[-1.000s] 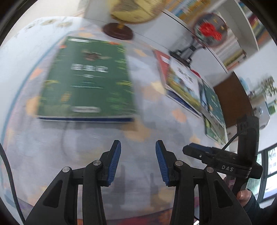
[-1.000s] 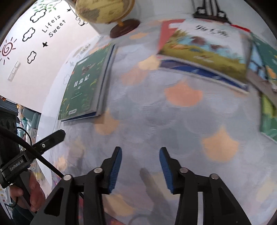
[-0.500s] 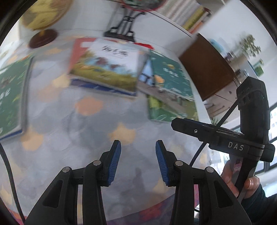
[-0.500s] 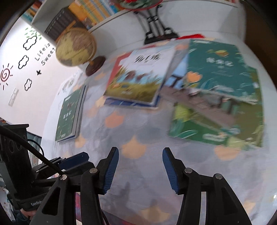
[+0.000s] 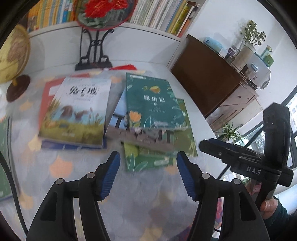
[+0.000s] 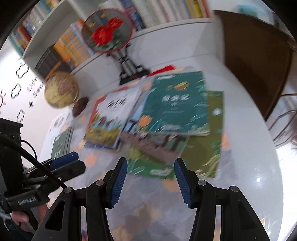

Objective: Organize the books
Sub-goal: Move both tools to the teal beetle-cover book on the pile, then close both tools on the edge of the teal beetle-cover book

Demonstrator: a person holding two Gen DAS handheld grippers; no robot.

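A loose pile of books lies on the patterned tablecloth [image 5: 130,204]. A teal book [image 5: 154,102] [image 6: 178,103] lies on top of a blue-and-brown book [image 5: 141,137] and a green book [image 5: 148,159] [image 6: 154,166]. To their left a meadow-cover book [image 5: 78,113] [image 6: 111,118] lies on a red one [image 5: 47,96]. A separate green book [image 6: 60,144] lies far left. My left gripper [image 5: 148,176] is open and empty just before the green book. My right gripper [image 6: 151,182] is open and empty, near the same book; it also shows in the left wrist view [image 5: 241,157].
A globe [image 6: 61,90] stands at the back left. A round fan with red flowers on a black stand [image 5: 94,37] stands behind the books. A bookshelf [image 5: 157,14] runs along the back. A brown cabinet [image 5: 204,74] stands beyond the table's right edge.
Both grippers have swung right, from the lone green book towards the pile, and come closer to it. Both jaws have opened wider.
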